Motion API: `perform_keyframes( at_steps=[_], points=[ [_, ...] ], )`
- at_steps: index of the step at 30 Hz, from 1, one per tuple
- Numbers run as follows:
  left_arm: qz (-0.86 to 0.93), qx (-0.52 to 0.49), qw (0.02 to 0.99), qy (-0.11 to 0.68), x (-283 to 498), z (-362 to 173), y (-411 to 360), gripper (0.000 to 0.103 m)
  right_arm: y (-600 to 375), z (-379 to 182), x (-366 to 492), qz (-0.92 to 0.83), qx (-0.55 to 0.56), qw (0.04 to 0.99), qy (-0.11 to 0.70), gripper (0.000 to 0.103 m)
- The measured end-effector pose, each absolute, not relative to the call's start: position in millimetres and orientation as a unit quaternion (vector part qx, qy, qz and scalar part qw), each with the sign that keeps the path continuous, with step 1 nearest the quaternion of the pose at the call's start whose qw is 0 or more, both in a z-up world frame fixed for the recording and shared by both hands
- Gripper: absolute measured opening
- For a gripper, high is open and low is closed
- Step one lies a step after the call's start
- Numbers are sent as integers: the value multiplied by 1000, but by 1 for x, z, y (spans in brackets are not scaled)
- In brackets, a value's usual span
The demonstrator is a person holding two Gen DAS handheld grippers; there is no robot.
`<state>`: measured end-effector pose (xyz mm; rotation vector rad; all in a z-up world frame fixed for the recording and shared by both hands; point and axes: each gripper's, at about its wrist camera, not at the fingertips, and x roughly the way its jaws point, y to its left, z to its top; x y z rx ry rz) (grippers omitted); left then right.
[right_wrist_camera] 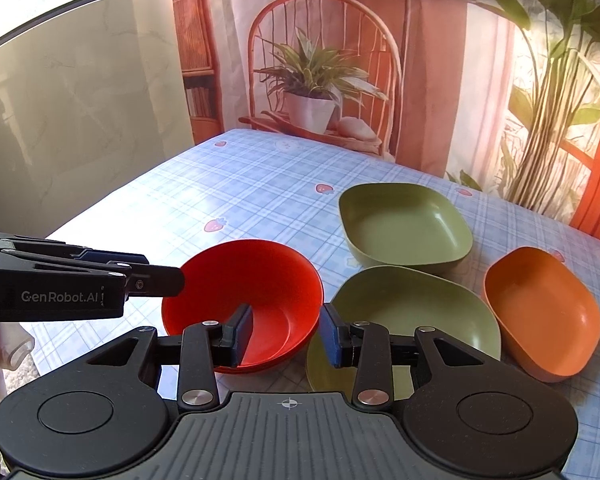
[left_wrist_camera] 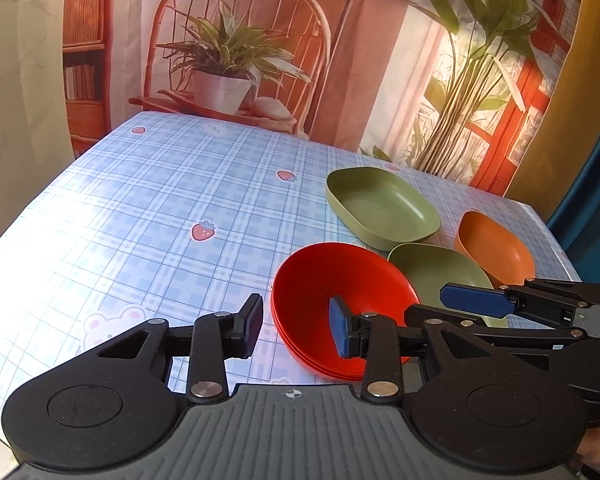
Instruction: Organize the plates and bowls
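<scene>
On the checked tablecloth (right_wrist_camera: 260,184) the red bowls (right_wrist_camera: 244,300) sit nested in one stack, so that step looks done. Left loose are a green dish (right_wrist_camera: 404,224), a green plate (right_wrist_camera: 416,312) touching it, and an orange dish (right_wrist_camera: 544,312) beside. Both tools straddle opposite rims of the stack: left gripper (left_wrist_camera: 296,330) and right gripper (right_wrist_camera: 286,334) each stand partly open, pads clear, nothing held. Behind hangs a printed backdrop (right_wrist_camera: 340,60) of chair and plants.
</scene>
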<state>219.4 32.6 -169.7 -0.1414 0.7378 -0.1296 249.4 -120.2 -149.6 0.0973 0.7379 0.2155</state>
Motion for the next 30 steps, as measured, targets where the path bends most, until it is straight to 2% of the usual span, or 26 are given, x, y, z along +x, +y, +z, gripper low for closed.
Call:
perform_keyframes(
  at_steps=[10,19,30],
  points=[
    [-81,-61,924,369,226,-164,26,38,-153,-151,241,76,72,932,347,34],
    [-102,-66,919,375,270,-144,23,38,-190,-152,261,55,70,938,335,34],
    [-129,-48,915,378,319,-143,-11,38,-242,-161,290,19,87,940,330,34]
  ],
)
